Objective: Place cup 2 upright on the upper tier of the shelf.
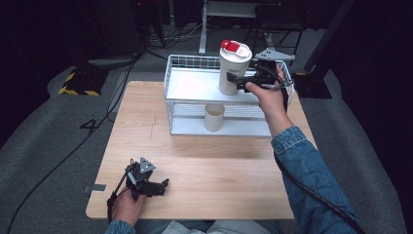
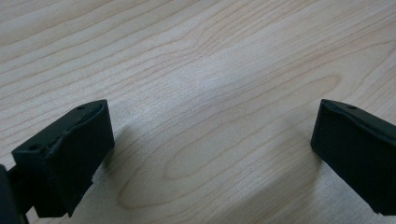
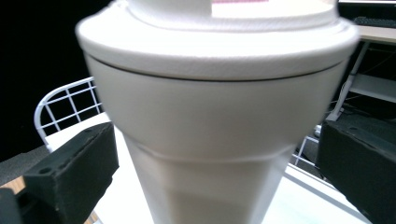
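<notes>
A tall white cup (image 1: 234, 68) with a white lid and a red tab stands on the top shelf of a white wire rack (image 1: 190, 59). My right gripper (image 1: 242, 81) reaches in from the right, its jaws on either side of the cup. In the right gripper view the cup (image 3: 210, 121) stands close up between the black pads (image 3: 74, 168), with a small gap on each side, so the gripper (image 3: 215, 154) is open. A smaller beige cup (image 1: 214, 117) stands on the rack's lower shelf. My left gripper (image 1: 163, 184) rests near the table's front left, open (image 2: 212, 135) over bare wood.
The wooden table (image 1: 204, 165) carries the rack at its far edge. Grey carpet, cables and a yellow-and-black striped base (image 1: 78, 83) lie beyond the table on the left. A desk frame (image 1: 229, 14) stands behind the rack.
</notes>
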`<state>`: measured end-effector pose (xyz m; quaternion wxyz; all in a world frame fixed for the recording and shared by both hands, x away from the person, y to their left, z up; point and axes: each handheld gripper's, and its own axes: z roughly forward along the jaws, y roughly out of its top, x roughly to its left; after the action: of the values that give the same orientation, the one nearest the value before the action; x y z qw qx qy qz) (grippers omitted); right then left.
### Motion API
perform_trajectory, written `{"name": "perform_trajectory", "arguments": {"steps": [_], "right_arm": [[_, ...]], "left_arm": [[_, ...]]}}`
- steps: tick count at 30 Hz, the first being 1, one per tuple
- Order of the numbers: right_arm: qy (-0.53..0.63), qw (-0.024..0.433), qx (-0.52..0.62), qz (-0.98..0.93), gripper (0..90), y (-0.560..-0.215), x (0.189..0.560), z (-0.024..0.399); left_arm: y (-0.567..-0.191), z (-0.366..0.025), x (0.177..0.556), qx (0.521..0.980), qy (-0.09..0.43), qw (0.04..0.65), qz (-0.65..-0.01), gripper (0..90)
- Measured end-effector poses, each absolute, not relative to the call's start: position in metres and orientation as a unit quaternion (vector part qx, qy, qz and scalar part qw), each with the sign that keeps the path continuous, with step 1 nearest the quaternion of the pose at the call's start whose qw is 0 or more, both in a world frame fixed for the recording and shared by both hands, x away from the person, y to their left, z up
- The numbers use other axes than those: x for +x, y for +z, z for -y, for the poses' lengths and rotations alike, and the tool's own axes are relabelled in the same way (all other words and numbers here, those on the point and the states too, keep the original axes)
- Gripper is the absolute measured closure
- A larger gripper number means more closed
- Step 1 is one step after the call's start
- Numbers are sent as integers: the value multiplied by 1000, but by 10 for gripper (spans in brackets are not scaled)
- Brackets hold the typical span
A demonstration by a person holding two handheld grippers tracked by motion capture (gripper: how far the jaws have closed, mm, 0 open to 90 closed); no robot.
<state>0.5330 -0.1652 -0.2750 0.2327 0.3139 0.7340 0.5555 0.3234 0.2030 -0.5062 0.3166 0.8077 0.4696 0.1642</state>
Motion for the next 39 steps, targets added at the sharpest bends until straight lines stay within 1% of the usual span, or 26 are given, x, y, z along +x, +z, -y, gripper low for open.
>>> {"name": "perform_trajectory", "arguments": {"steps": [9,21,33,39], "right_arm": [[551,233,309,-739,0,-264,516,182],[550,230,297,-746,5,-255,484,206],[553,217,294,-749,25,-258,447,239],[542,214,293,-758,35,-266,431,255]], "left_arm": [[-506,-204,324,811,161,317,-464,0],[-506,-211,330,816,158,318,-456,0],[-506,-211,333,814,159,319,-459,0],[-506,-211,333,814,159,319,-459,0]]}}
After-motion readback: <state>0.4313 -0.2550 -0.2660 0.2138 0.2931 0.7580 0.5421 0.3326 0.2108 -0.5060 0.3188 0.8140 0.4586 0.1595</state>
